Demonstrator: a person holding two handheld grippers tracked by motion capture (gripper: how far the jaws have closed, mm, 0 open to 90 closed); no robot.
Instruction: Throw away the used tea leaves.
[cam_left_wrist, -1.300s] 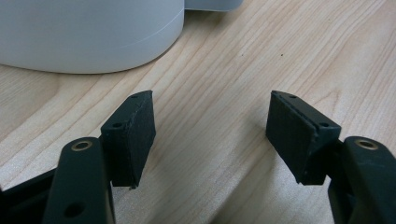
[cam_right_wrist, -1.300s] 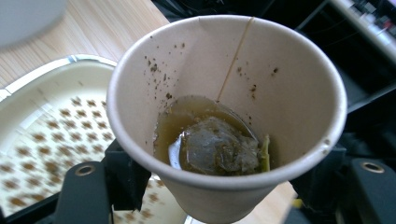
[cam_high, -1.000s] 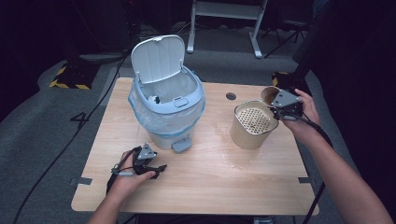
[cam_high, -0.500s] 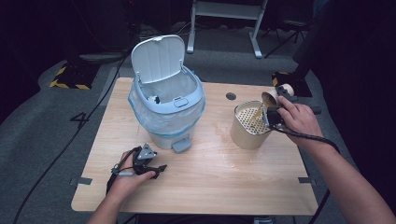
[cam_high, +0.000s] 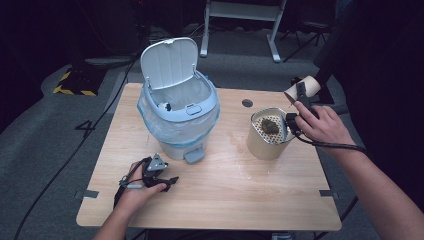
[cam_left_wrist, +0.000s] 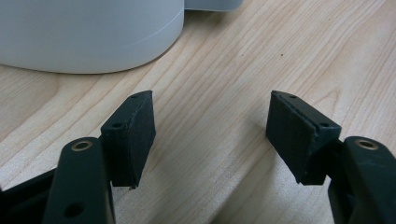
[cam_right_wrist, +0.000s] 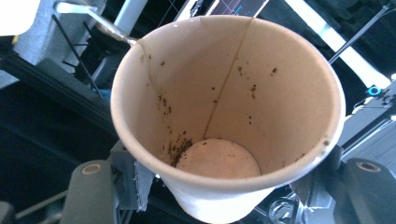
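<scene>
Two jaws of the right gripper (cam_right_wrist: 219, 186) clamp an emptied paper cup (cam_right_wrist: 224, 116); next, bin (cam_high: 179, 117) it. Left gripper (cam_left_wrist: 210, 135) idles, jaws apart.

lab or studio: dark room, grey carpet (cam_high: 45, 150), floor cables (cam_high: 55, 170), hazard tape (cam_high: 67, 82) (yellow-black), lone wooden table (cam_high: 280, 200).

The white bin (cam_left_wrist: 88, 32) beyond the left gripper (cam_left_wrist: 210, 133) is cut off by the picture's top edge. The paper cup (cam_right_wrist: 229, 116) hides the right gripper's (cam_right_wrist: 229, 186) pads.
</scene>
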